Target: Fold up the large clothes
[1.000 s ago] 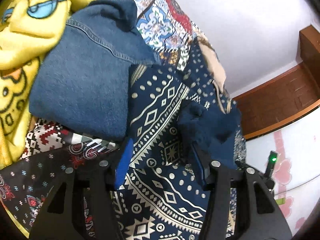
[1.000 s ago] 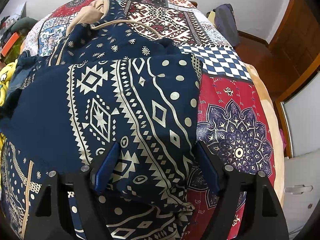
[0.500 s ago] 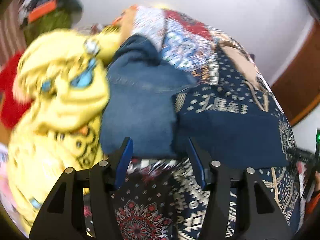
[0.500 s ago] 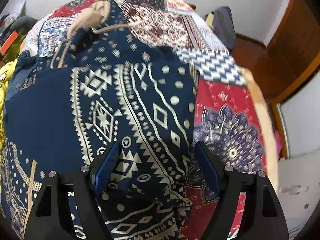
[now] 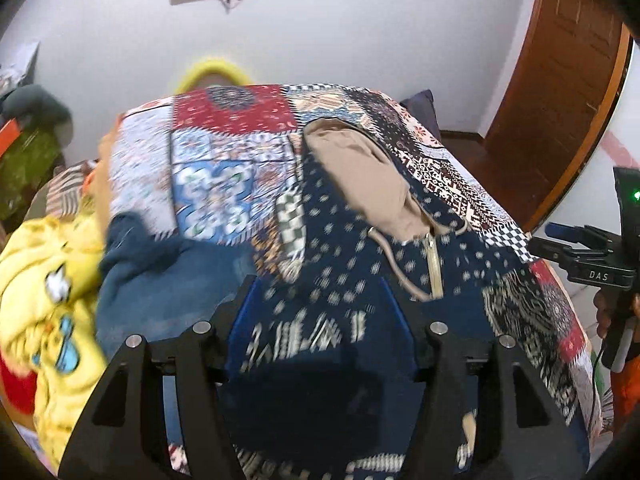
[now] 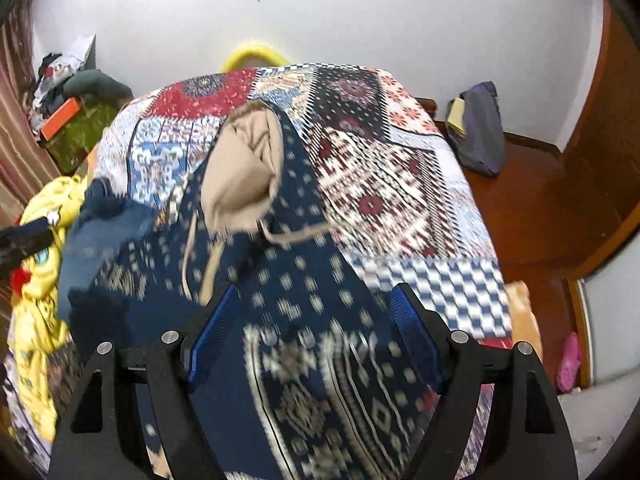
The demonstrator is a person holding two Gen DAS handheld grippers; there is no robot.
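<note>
Nearest the lenses, both tools were seen hovering clear over the bed with nothing pinched. The left gripper [image 5: 324,312] had its jaws opening, and only the cloth lying far below showed through the gap. The right gripper [image 6: 316,336] was spread wide and empty too, pads touching nothing.

Under both of them the navy patterned hoodie [image 6: 320,360] was laid on the patchwork quilt [image 6: 400,168], lower part already doubled over by the look of it, tan-lined hood [image 5: 360,176] and drawstrings pointing toward the far wall. Nothing was being held, so this was judged to be the gap between folds.

For the next fold to be done well, the hood end or an outer edge should probably be picked up at two matching spots, one per tool, so the cloth gets lifted level instead of twisted. The drawstrings and zipper should be tucked inside, or a lump will be left. The grab is best made on a single layer edge, not through the whole stack.

Just left of the hoodie a folded denim piece [image 5: 160,280] was seen, with a yellow cartoon blanket [image 5: 52,300] beyond it, and these should be kept out of the pinch. Further back, a purple bag [image 6: 480,132] was parked on the floor by the wall.
</note>
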